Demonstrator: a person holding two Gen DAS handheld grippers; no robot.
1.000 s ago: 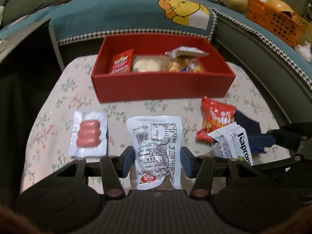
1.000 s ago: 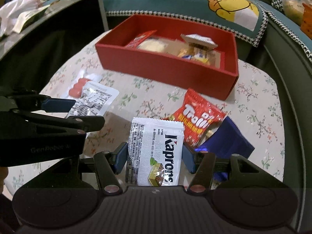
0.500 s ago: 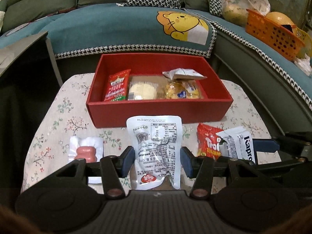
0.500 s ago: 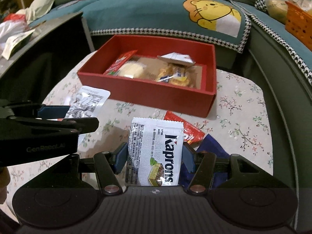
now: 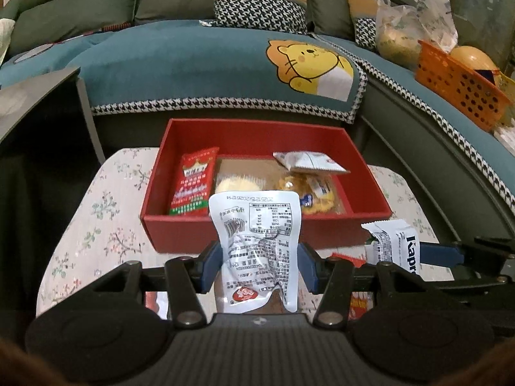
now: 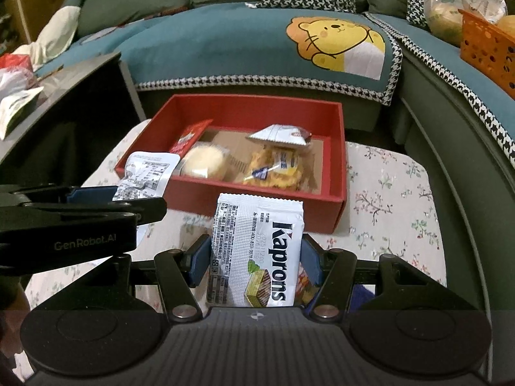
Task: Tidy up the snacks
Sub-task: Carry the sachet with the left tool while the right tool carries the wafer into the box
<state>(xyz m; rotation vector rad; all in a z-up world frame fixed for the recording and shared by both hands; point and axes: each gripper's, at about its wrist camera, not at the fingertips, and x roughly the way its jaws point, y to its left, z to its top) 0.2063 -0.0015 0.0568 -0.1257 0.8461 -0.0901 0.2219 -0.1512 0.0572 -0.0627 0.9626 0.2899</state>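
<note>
Left load: my left gripper [image 5: 259, 268] is clamped on a white pouch [image 5: 257, 244] with black print and a red seal; its blue pads press both side edges, and the pouch hangs clear of the table in front of the red box [image 5: 257, 234].
Right load: my right gripper [image 6: 256, 262] is clamped on a white Kaprons wafer packet [image 6: 257, 251], pads on both long edges, the packet upright before the box's near wall.
Box: the red box sits on the floral tablecloth [image 5: 96, 225] near the sofa. Inside I see a red-and-green sachet [image 5: 193, 181] at the left, a pale round cake in clear wrap [image 5: 238, 185], a bag of yellow snacks [image 5: 305, 189], and a silver-white packet [image 5: 309, 162] tilted on top of that bag.
Left view only: the Kaprons packet and one blue pad of the right gripper show at the right edge; a bit of red wrapper [image 5: 347, 259] peeks out on the table behind my fingers.
Right view only: the left gripper's black body, marked GenRobot.AI, crosses the left side with its pouch covering the box's near left corner; a blue wrapper [image 6: 362, 296] and a red one lie half hidden behind my right finger.
Surroundings: a teal sofa cover with a yellow lion [image 5: 309, 67], houndstooth cushions, an orange basket [image 5: 460, 91] and plastic bags on the seat to the right, a dark grey side table [image 5: 42, 103] to the left.
In the way: each held packet blocks part of the box's near wall in its own view.
</note>
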